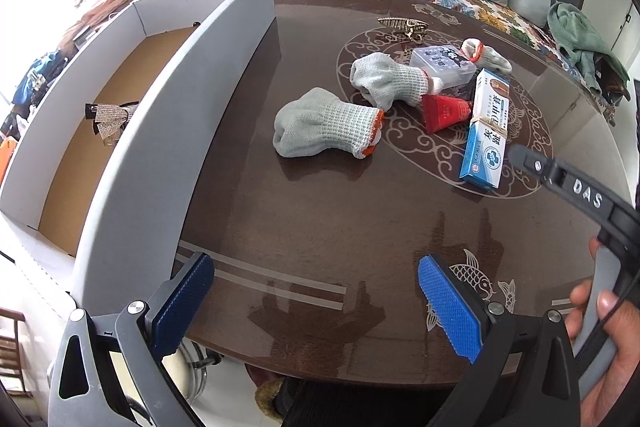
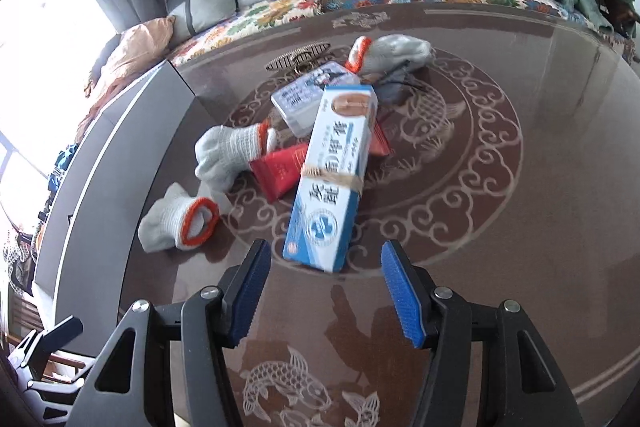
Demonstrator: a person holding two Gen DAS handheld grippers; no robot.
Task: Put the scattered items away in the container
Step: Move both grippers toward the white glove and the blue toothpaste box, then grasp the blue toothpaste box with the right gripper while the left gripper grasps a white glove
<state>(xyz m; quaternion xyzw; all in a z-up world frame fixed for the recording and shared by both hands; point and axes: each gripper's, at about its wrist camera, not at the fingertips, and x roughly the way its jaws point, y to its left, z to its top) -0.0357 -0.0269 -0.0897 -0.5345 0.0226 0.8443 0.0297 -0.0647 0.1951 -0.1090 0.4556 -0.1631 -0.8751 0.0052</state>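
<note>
**Both tools open above the table, clutter not yet boxed**

My left tool [image 1: 316,303] is spread wide and holds nothing, low over the near edge of the dark table [image 1: 320,219]. The cardboard container [image 1: 120,115] stands to its left, with a sparkly bow [image 1: 110,119] inside. My right tool [image 2: 324,291] is also open and empty, just near of the blue-and-white box [image 2: 330,179], which lies on a red packet [image 2: 280,167]. Two grey gloves with orange cuffs lie left of the box: the nearer glove [image 2: 176,223] and the middle glove [image 2: 228,151]. A third glove [image 2: 396,51] lies at the far side, beside a clear plastic case [image 2: 308,95]. A striped hair clip [image 2: 298,57] lies farthest.
</note>
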